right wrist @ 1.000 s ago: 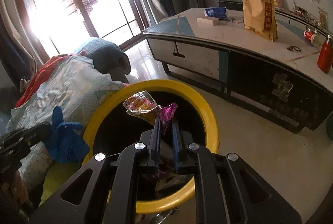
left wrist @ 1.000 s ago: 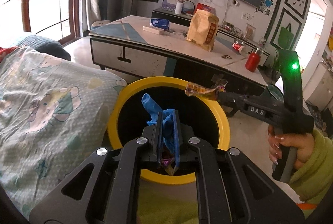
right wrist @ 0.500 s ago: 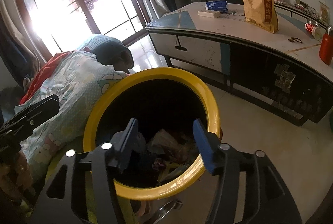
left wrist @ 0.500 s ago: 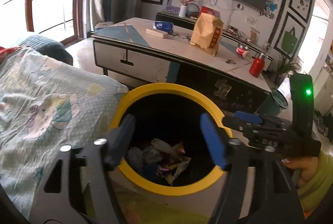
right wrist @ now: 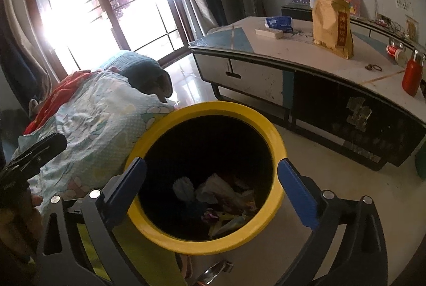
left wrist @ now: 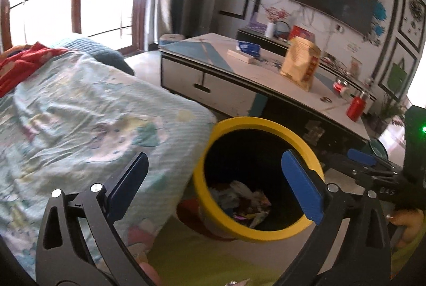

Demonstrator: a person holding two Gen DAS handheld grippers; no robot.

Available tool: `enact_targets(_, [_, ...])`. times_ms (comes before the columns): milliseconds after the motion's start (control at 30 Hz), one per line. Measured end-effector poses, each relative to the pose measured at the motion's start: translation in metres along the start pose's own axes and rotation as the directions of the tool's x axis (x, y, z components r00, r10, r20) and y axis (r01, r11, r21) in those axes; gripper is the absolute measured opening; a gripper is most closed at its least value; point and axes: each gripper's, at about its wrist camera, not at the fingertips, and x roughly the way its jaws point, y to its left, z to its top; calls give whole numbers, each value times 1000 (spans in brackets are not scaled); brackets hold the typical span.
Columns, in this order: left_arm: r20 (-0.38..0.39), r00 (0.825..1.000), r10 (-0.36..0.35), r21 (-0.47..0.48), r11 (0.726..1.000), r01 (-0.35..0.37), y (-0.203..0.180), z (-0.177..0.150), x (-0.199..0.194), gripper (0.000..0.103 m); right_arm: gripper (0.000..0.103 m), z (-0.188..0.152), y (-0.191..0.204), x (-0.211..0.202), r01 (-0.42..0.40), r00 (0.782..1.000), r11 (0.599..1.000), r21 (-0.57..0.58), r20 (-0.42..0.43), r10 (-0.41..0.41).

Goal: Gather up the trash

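Observation:
A bin with a yellow rim (left wrist: 255, 122) (right wrist: 213, 107) stands on the floor beside a blanket-covered seat. Crumpled wrappers and other trash (left wrist: 245, 203) (right wrist: 221, 193) lie at its bottom. My left gripper (left wrist: 214, 154) hangs above the bin's left edge, jaws opening wide with nothing between them. My right gripper (right wrist: 211, 161) hovers over the bin's mouth, jaws also opening and holding nothing. In the left wrist view the right gripper's blue fingers (left wrist: 360, 157) show past the bin's right side, held by a hand (left wrist: 407, 222).
A light blue printed blanket (left wrist: 80, 126) (right wrist: 101, 121) touches the bin's left side. A low table (right wrist: 293, 57) beyond carries a tan paper bag (right wrist: 332, 25), a blue packet (right wrist: 279, 22) and a red bottle (right wrist: 411, 78). Pale floor (right wrist: 359, 179) lies to the bin's right.
Both grippers went from shut to wide open. The blue glove and the shiny wrappers left the jaws and lie in the bin. The left gripper swung left toward the blanket.

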Motion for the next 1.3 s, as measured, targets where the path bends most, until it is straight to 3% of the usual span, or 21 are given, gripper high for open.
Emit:
enact_targets(200, [25, 998, 64, -51, 997, -63, 29, 0, -24, 92, 96, 1, 38, -7, 0, 1000, 995, -96, 31, 3])
enact_targets(533, [87, 981, 173, -89, 982, -166, 66, -5, -72, 92, 96, 4, 99, -24, -59, 984, 977, -202, 152, 91])
enact_targets(833, [171, 955, 242, -115, 968, -225, 82, -20, -112, 92, 97, 0, 136, -59, -54, 921, 959, -277, 357, 155])
enact_targets(1000, [223, 936, 273, -101, 961, -257, 79, -28, -134, 92, 97, 0, 148, -73, -39, 892, 959, -280, 423, 159])
enact_targets(1167, [264, 920, 290, -103, 957, -272, 79, -40, -146, 92, 97, 0, 157, -77, -44, 880, 962, -270, 446, 165])
enact_targets(1300, [303, 902, 309, -101, 951, -292, 79, -50, -151, 92, 97, -12, 162, -80, -9, 841, 954, -298, 514, 169])
